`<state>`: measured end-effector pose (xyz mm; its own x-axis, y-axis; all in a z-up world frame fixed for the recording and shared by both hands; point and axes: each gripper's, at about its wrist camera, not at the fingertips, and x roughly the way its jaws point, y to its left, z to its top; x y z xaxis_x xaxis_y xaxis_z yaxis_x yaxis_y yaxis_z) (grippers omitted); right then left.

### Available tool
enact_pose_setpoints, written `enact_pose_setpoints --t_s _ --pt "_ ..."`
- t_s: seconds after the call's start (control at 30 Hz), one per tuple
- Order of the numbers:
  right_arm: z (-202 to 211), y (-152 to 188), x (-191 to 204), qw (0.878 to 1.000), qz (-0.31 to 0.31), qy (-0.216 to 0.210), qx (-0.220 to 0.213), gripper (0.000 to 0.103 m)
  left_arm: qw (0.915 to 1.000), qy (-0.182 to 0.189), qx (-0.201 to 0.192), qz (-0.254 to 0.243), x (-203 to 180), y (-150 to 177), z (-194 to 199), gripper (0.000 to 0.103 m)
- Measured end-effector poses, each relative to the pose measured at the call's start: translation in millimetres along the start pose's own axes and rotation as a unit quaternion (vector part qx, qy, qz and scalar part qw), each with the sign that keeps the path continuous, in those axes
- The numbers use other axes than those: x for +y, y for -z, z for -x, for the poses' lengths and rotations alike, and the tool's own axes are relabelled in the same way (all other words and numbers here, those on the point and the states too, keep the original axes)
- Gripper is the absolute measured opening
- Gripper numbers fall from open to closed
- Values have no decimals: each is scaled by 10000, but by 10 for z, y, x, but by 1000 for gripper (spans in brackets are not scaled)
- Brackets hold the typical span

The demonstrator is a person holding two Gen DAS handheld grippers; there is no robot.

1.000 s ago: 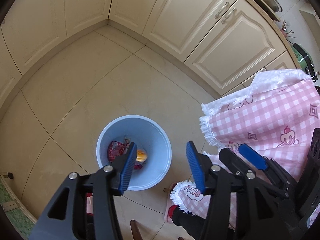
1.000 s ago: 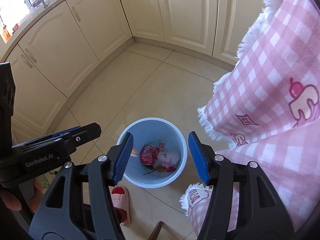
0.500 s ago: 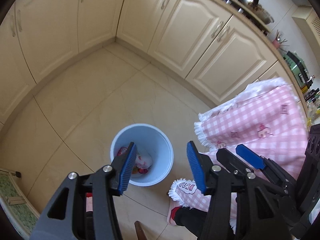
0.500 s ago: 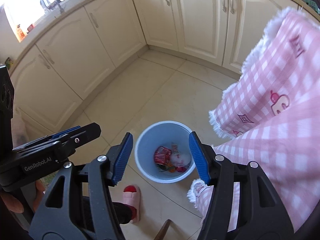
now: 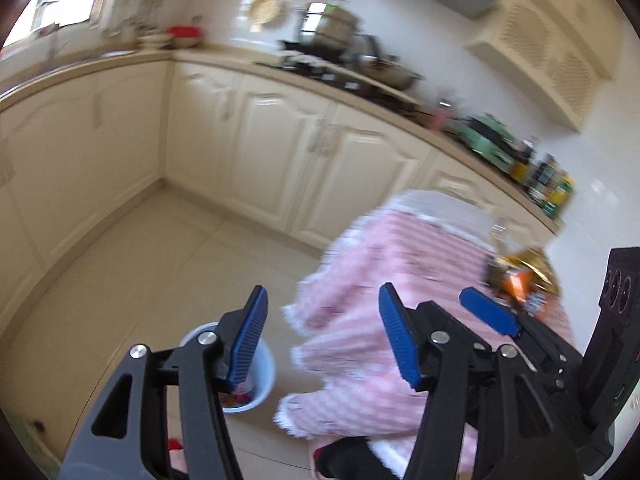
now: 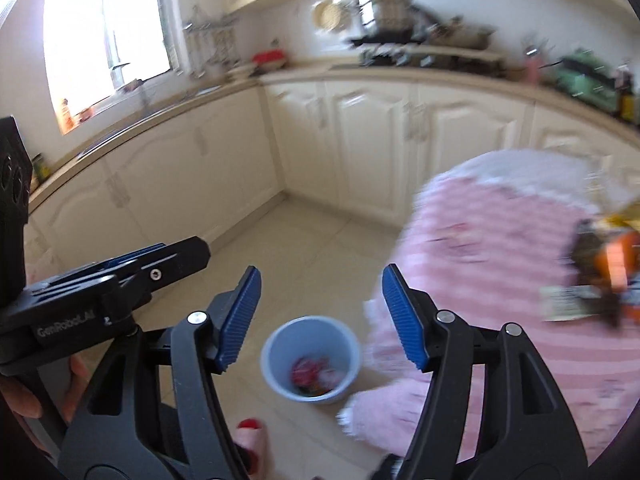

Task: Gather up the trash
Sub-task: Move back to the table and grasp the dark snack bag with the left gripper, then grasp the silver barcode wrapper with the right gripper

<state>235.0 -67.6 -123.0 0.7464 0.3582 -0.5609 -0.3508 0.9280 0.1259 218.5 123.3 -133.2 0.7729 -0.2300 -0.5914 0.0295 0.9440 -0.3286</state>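
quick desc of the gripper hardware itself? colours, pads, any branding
Both are alike: the left gripper and right gripper have matte black angular plastic arms with triangular cut-outs and silver pivot screws. Their fingers carry blue ribbed pads. In the right wrist view, the left gripper's black body reads "GenRobot.AI" in white. No cables are visible. A bare hand grips its handle.
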Motion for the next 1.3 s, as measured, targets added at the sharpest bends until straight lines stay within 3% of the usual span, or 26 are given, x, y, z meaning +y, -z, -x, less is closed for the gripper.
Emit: enact_pose_setpoints --t_s 0.23,0.43,0.6,0.87,0.9,0.97,1.1,1.13,1.23,1.3 --pt "648 211 -1216 9909 -730 1100 -277 65 9925 878 486 -703 -1091 81 -305 58" --pt "949 390 -2075 9744 -1469 1658 -377 65 9810 1359 1011 -946 -1757 125 -796 58" --pt "1000 469 -2387 9694 -1705 1719 -407 65 9750 1501 1384 -875 -2020 154 -1216 58" --pt "834 464 -2564 9711 -1752 1594 -303 65 9753 1260 1643 -765 -2194 143 -1749 57" --pt "816 462 -2570 9712 -1758 1580 -298 65 9742 1239 1713 -784 -2207 149 -1812 55" --pt "788 465 -2559 9716 -1748 1570 -294 65 9733 1194 1776 -824 -2223 145 -1887 38" --pt "741 465 -2546 9726 -1742 1521 -256 65 9715 1216 1801 -944 -2240 166 -1919 22" --pt "735 465 -2537 9728 -1737 1515 -249 65 9723 1214 1743 -975 -2234 168 -1888 12" --pt "711 463 -2474 9737 -1710 1485 -227 65 9729 1306 1606 -1029 -2208 171 -1749 1" --pt "691 459 -2407 9747 -1699 1438 -210 65 9755 1288 1412 -1091 -2168 177 -1580 1"
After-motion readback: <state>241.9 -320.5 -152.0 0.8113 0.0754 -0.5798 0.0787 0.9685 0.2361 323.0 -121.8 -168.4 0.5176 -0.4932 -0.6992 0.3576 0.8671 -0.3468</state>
